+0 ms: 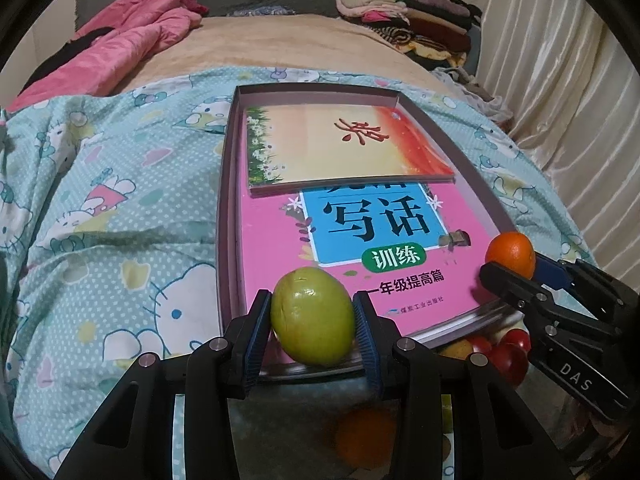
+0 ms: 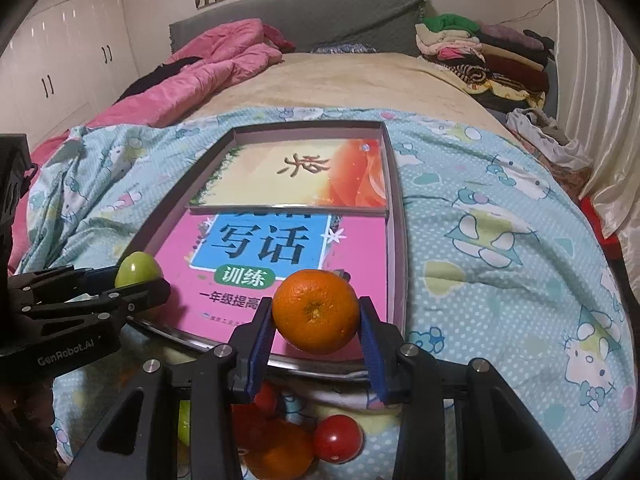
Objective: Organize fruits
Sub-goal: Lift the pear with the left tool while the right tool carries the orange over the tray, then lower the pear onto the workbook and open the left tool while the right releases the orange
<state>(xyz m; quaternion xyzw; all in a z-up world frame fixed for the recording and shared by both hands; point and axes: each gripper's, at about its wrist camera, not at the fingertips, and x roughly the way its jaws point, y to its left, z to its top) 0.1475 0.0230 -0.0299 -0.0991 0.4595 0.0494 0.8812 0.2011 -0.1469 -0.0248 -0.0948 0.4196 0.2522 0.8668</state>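
Note:
My left gripper (image 1: 313,318) is shut on a green fruit (image 1: 312,316), held over the near edge of a shallow box (image 1: 224,216) that lies on the bed. In the right wrist view that green fruit (image 2: 137,270) shows at the left in the left gripper (image 2: 132,280). My right gripper (image 2: 316,320) is shut on an orange (image 2: 316,311), also above the box's near end; the same orange (image 1: 511,253) appears at the right of the left wrist view. The box (image 2: 396,208) holds a pink book (image 2: 360,256) and an orange-toned book (image 2: 304,172).
Loose fruit lies on the bedcover below the grippers: a red tomato (image 2: 338,438), another orange (image 2: 280,454), red ones (image 1: 510,350). A pink jacket (image 2: 208,72) and piled clothes (image 2: 480,52) sit at the bed's far end. A curtain (image 1: 560,80) hangs on the right.

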